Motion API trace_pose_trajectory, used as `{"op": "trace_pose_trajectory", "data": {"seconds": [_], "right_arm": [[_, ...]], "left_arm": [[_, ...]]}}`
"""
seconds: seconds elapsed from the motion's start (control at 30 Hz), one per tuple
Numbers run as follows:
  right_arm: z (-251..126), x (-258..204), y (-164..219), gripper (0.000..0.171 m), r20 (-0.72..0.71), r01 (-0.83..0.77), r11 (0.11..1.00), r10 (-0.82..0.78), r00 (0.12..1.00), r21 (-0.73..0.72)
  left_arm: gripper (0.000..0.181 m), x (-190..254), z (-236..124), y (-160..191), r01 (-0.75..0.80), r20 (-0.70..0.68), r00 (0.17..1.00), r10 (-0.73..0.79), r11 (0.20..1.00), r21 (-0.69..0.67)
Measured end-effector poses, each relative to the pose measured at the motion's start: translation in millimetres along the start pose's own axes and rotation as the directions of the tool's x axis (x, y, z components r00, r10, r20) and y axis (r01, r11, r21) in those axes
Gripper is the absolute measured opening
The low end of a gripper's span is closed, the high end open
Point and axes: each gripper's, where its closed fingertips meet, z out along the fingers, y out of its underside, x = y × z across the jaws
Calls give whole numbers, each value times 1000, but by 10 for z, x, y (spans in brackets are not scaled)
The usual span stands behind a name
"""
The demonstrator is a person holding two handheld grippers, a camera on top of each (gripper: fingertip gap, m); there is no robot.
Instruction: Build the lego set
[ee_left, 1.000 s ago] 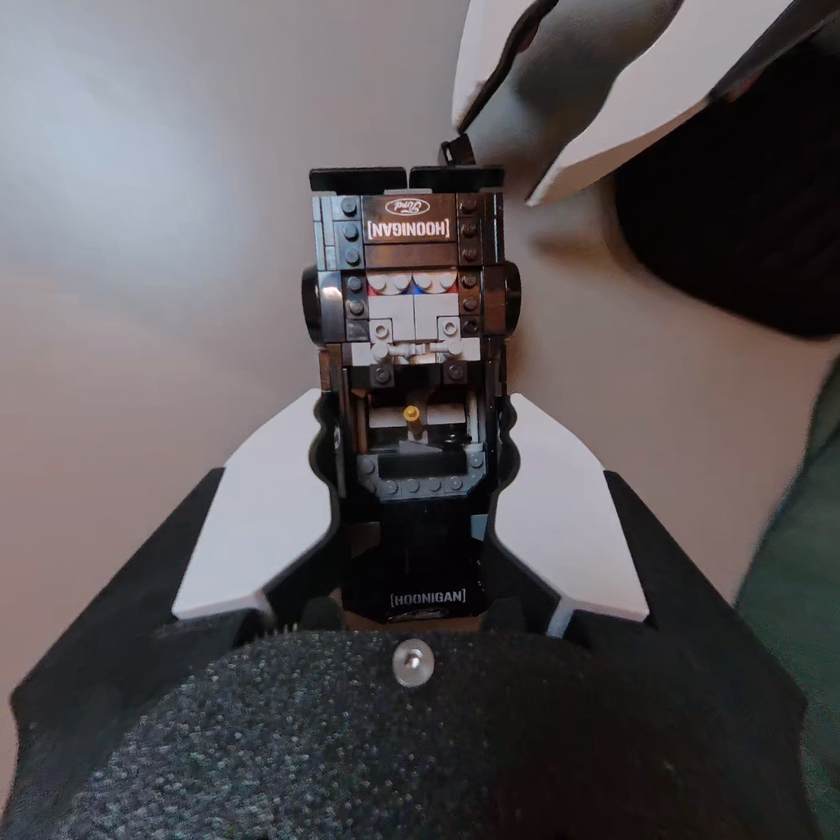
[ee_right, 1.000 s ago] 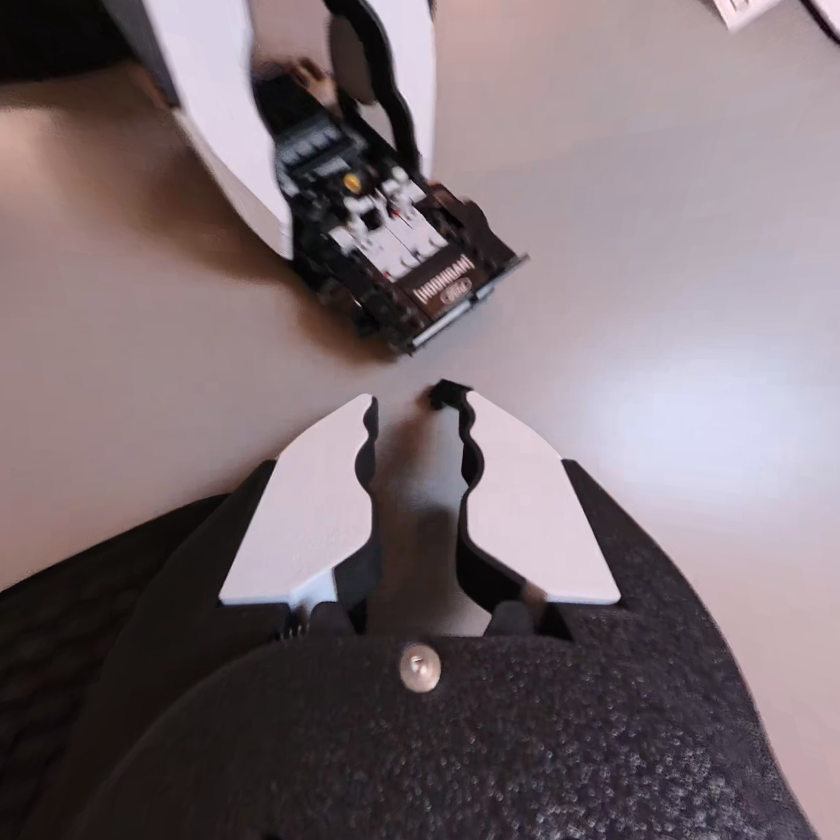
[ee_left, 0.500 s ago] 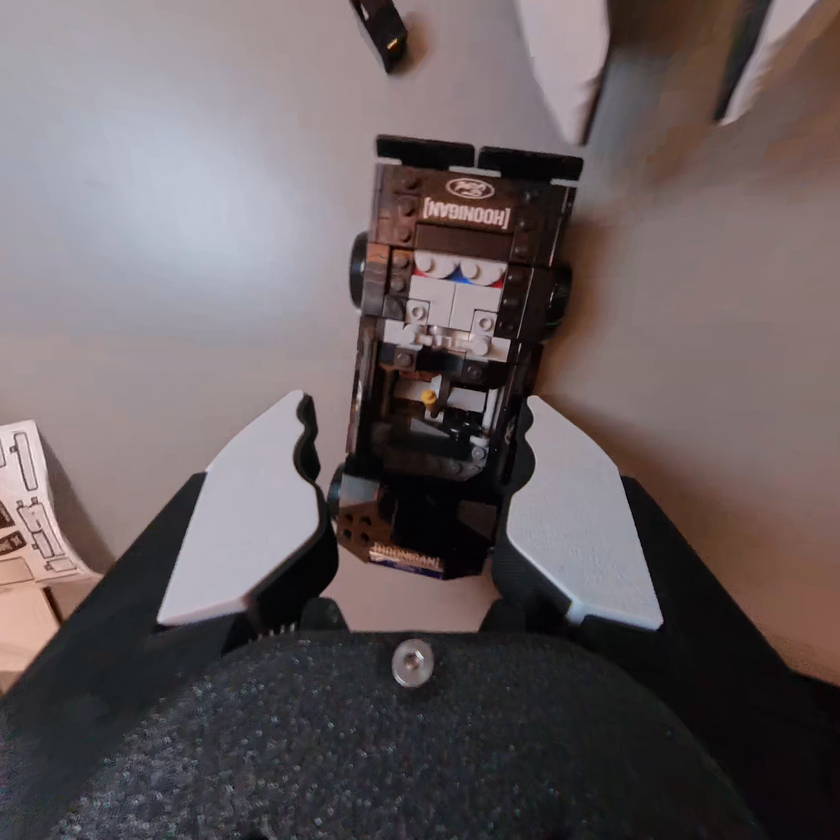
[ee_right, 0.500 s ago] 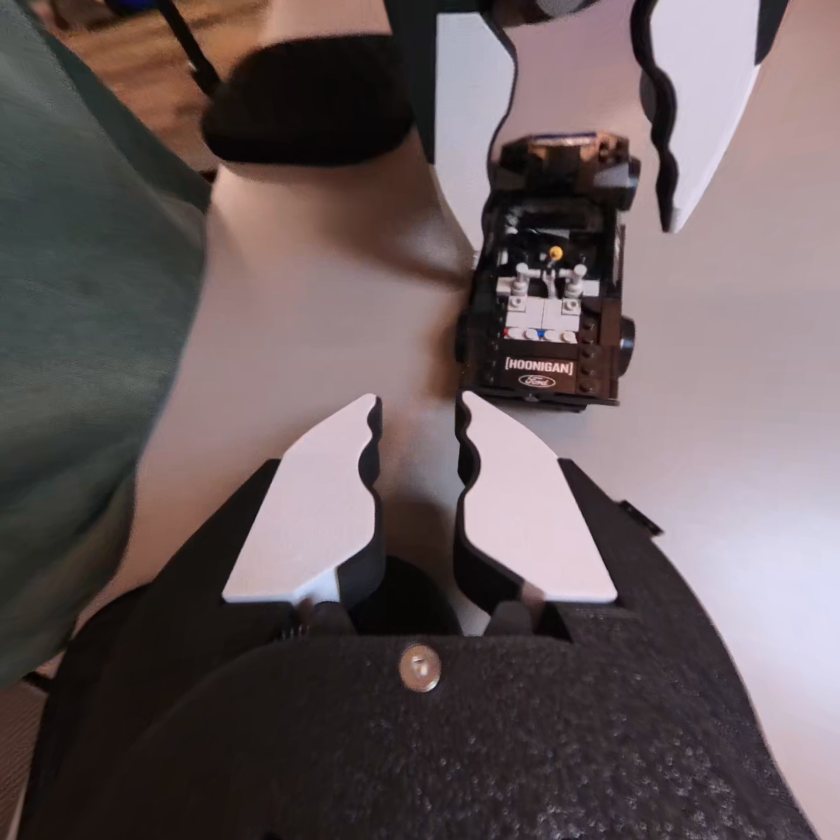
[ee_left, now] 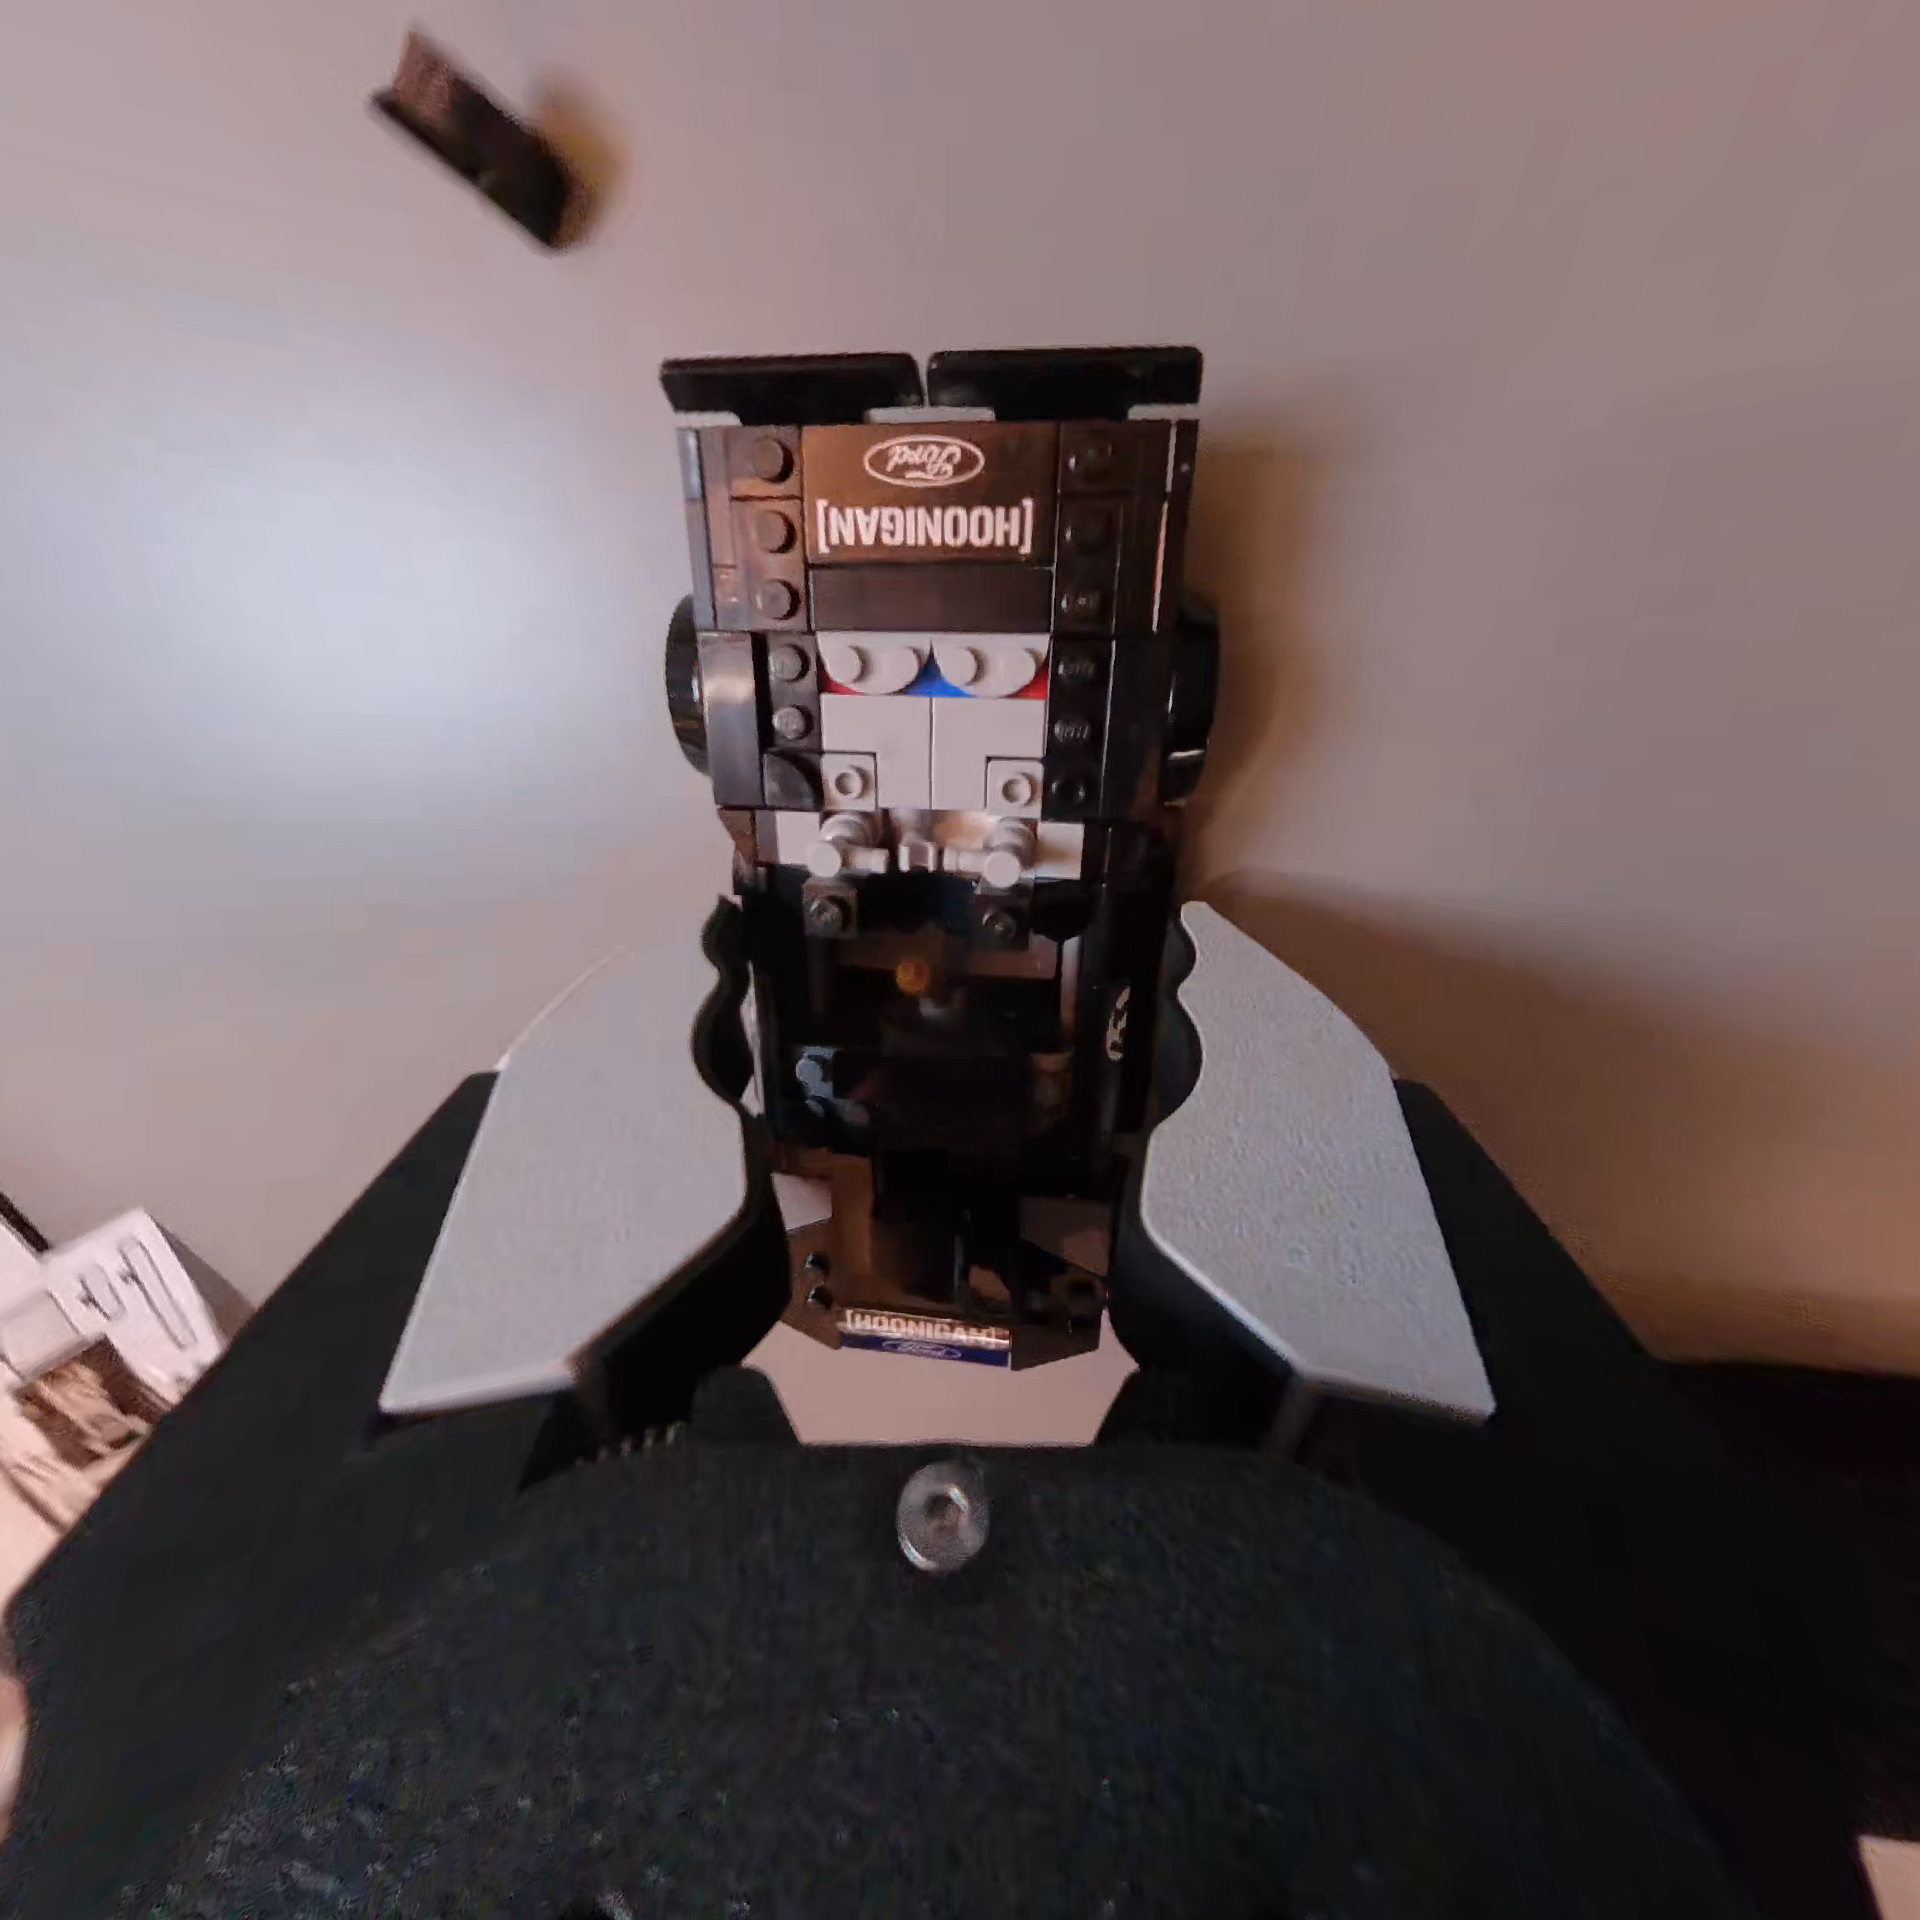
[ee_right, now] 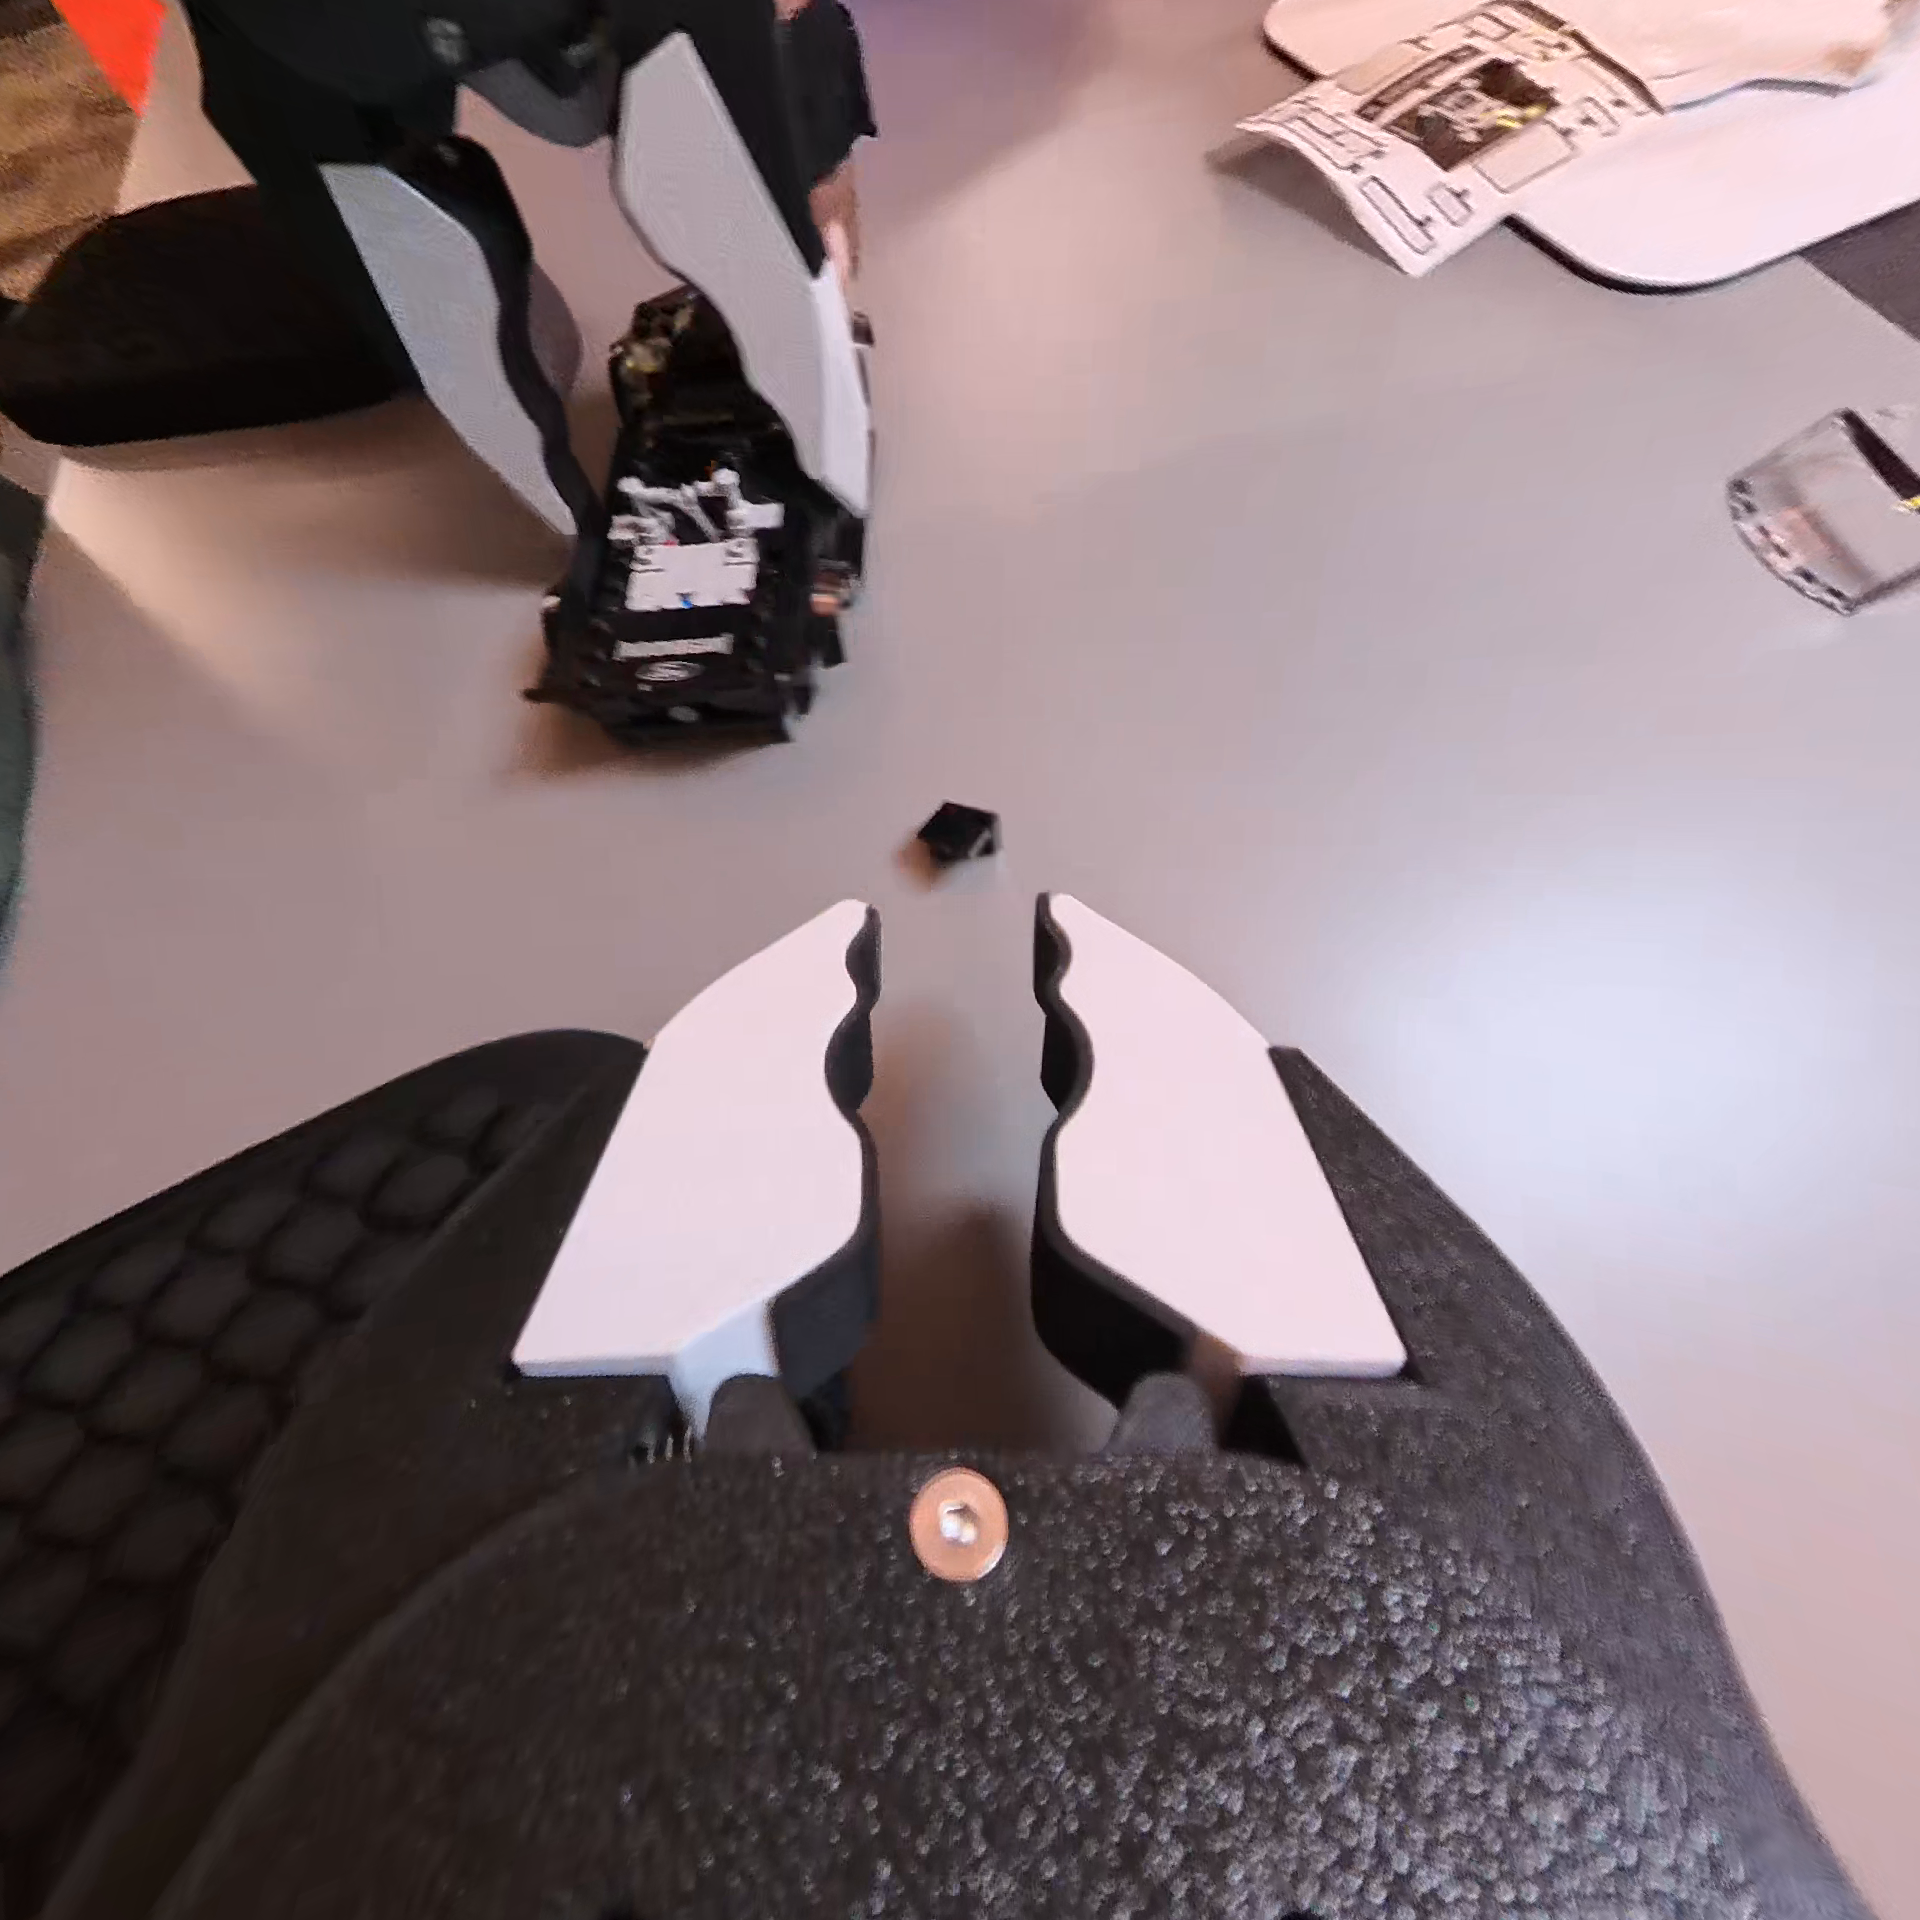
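Note:
A black lego car [ee_left: 935,644] with grey engine parts lies on the grey table [ee_left: 312,623], nose pointing away from me. My left gripper [ee_left: 951,935] is shut on the car's rear half, one finger against each side. In the right wrist view the same car [ee_right: 696,613] sits between the left gripper's fingers [ee_right: 468,312]. My right gripper [ee_right: 956,914] is open and empty, low over the table. A small black lego piece [ee_right: 956,831] lies on the table just beyond its fingertips, apart from them. The piece shows blurred in the left wrist view [ee_left: 488,166].
An instruction booklet [ee_right: 1455,135] lies at the far right on a white sheet [ee_right: 1714,208]. A clear plastic piece [ee_right: 1829,509] sits at the right edge. The booklet also shows at the lower left in the left wrist view [ee_left: 94,1340]. Some 15 centimetres of space lies between my two pairs of fingers. The small black lego piece [ee_right: 956,831] is about 4 centimetres from my right fingertips and 11 centimetres from my left. Look for it in the left wrist view [ee_left: 447,118] too.
My left gripper opened around the car half a second ago and has closed on it again. My right gripper has swung round and drawn back; the small black piece now lies ahead of it.

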Motion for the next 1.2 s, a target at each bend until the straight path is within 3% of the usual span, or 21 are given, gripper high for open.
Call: {"op": "trace_pose_trajectory", "data": {"seconds": [0.13, 0.23, 0.33, 0.47, 0.6, 1.2], "right_arm": [[-136, 117, 119, 28, -56, -48, 999, 48, 997, 1], [-216, 158, 157, 28, -79, -88, 996, 89, 993, 19], [-260, 134, 110, 28, -59, -141, 987, 146, 988, 75], [-253, 92, 44, 28, -39, -146, 981, 152, 988, 127], [-238, 99, 63, 29, -63, -125, 986, 132, 989, 112], [-242, 113, 69, 29, -85, -123, 987, 132, 988, 103]], "left_arm": [[76, 150, -11, -31, -337, -37, 941, 336, 940, -47], [76, 195, -40, 54, -627, -48, 778, 627, 768, -133], [77, 215, -63, 106, -756, -55, 649, 759, 637, -151], [86, 120, -123, 56, -761, 7, 639, 769, 633, -144], [87, 47, -186, 91, -711, 6, 694, 720, 686, -157], [87, 100, -18, 193, -692, -106, 721, 685, 703, -161]]}}
